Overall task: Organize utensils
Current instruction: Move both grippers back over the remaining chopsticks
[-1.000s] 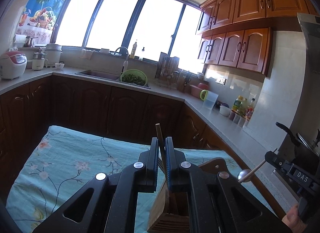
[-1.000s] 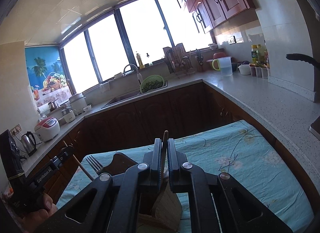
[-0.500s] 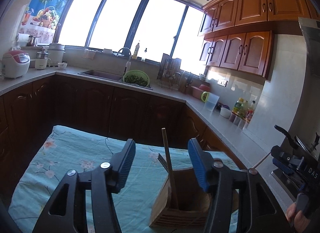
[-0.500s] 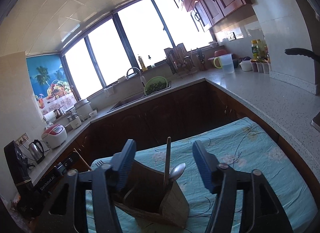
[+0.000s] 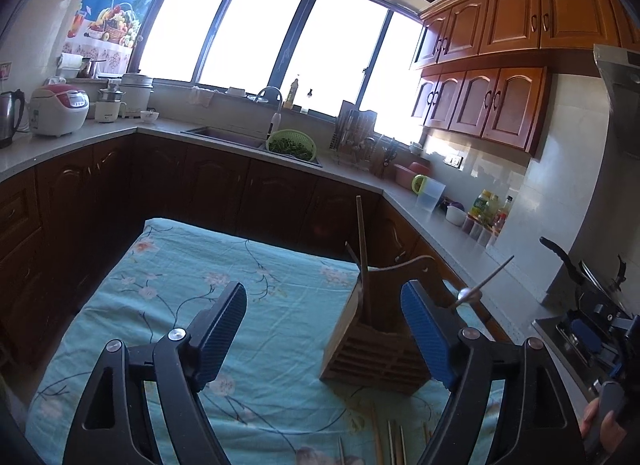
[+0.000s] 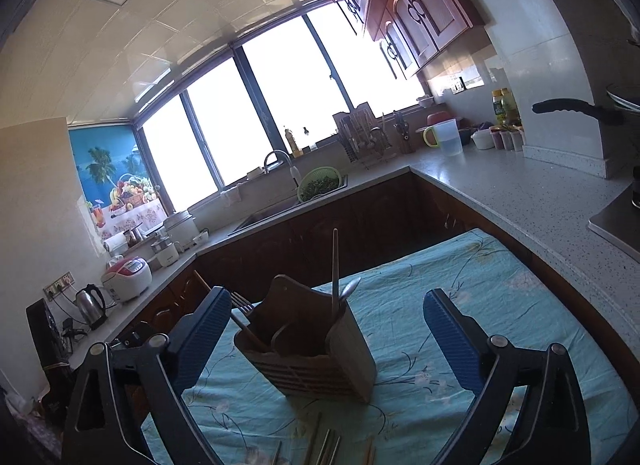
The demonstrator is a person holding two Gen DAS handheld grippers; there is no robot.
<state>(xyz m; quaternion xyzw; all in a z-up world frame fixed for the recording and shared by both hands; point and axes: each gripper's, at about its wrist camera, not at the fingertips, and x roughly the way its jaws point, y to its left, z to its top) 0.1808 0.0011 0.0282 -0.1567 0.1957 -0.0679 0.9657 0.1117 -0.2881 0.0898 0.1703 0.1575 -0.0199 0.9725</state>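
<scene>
Jaws of the left gripper [image 5: 324,325] stand wide apart and are opening, their blue pads pressing on nothing; the wooden utensil holder [image 5: 376,349] sits ahead and toward its right finger, untouched. The right gripper [image 6: 328,329] is likewise spread and opening, with the same holder [image 6: 312,349] standing free between its two fingers, neither pad on it. In the holder a wooden chopstick [image 5: 363,249] rises upright above the rim, a metal spoon [image 6: 349,290] leans beside it, and a fork [image 6: 240,299] shows its tines on the left side in the right wrist view. More chopsticks and thin utensils [image 6: 328,445] lie flat on the cloth just in front of the holder, at the bottom edge of both views. All this rests on a table covered by a teal floral tablecloth [image 5: 192,277]. Beyond it runs a kitchen counter [image 6: 520,189] with a sink, a green colander [image 5: 291,144] of vegetables, a rice cooker [image 5: 59,109] and a kettle [image 6: 91,305].
</scene>
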